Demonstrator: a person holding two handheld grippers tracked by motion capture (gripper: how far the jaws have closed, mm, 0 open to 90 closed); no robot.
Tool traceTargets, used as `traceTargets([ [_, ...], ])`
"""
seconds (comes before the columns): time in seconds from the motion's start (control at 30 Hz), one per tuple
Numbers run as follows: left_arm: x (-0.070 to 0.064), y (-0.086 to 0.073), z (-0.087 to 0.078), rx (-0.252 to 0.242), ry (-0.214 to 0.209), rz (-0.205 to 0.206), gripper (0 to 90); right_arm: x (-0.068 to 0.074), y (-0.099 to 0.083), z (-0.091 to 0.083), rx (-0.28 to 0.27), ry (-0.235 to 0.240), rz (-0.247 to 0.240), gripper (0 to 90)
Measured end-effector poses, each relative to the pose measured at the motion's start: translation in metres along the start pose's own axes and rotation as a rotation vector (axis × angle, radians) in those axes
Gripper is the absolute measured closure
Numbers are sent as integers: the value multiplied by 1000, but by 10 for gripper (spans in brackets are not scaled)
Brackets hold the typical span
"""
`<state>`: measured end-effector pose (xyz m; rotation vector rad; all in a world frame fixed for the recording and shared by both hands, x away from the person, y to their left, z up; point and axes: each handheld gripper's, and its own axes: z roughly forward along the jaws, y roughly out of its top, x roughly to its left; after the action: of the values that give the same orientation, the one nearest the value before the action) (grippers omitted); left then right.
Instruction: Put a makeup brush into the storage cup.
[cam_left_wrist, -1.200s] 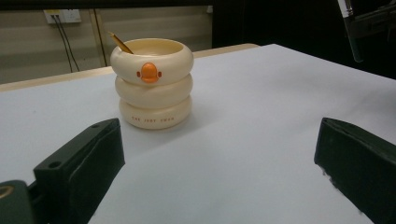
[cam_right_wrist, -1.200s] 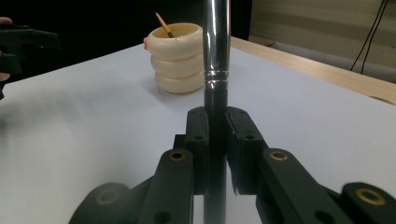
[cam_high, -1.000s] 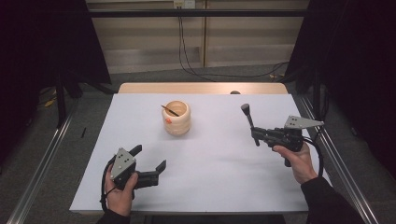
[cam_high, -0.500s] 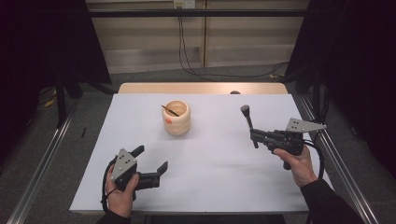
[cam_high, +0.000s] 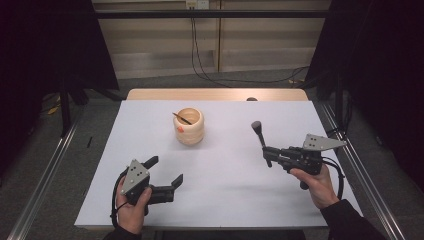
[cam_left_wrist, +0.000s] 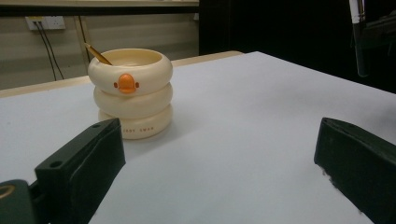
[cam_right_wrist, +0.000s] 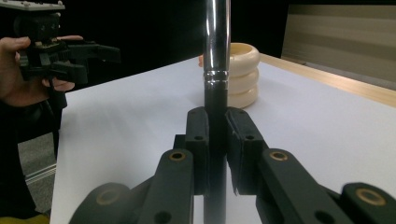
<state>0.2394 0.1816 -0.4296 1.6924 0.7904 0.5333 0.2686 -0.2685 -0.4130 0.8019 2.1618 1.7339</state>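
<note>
The white surface (cam_high: 220, 200) carries a cream ringed cup (cam_high: 189, 126) with an orange duck bill, toward its far middle, a thin stick (cam_high: 182, 118) leaning inside. The left tongs (cam_high: 166, 174) hang released at the near left. The right tongs (cam_high: 267, 156) are clenched on an upright makeup brush (cam_high: 259, 134), right of the cup.

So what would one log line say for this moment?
left gripper: open, empty | right gripper: shut on brush, upright | cup: mid-table, holds stick

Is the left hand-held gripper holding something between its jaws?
No, the left hand-held gripper has its jaws spread wide apart, with bare white table between them and the cream holder farther off.
</note>
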Motion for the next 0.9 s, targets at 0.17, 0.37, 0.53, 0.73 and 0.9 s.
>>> traceTargets([
  [0.17,0,2,2,-3,-8,-3,19,11,0,5,4,39,-17,797],
  [0.37,-3,10,7,-6,-24,-16,21,16,-1,7,10,55,-21,797],
  [0.53,-9,16,17,0,-76,-20,21,12,-2,7,10,49,-6,797],
  [0.73,-17,26,34,-23,-118,-23,31,16,-3,13,10,66,-11,797],
  [0.9,-29,35,48,-20,-150,-10,39,17,-3,16,17,75,-13,797],
])
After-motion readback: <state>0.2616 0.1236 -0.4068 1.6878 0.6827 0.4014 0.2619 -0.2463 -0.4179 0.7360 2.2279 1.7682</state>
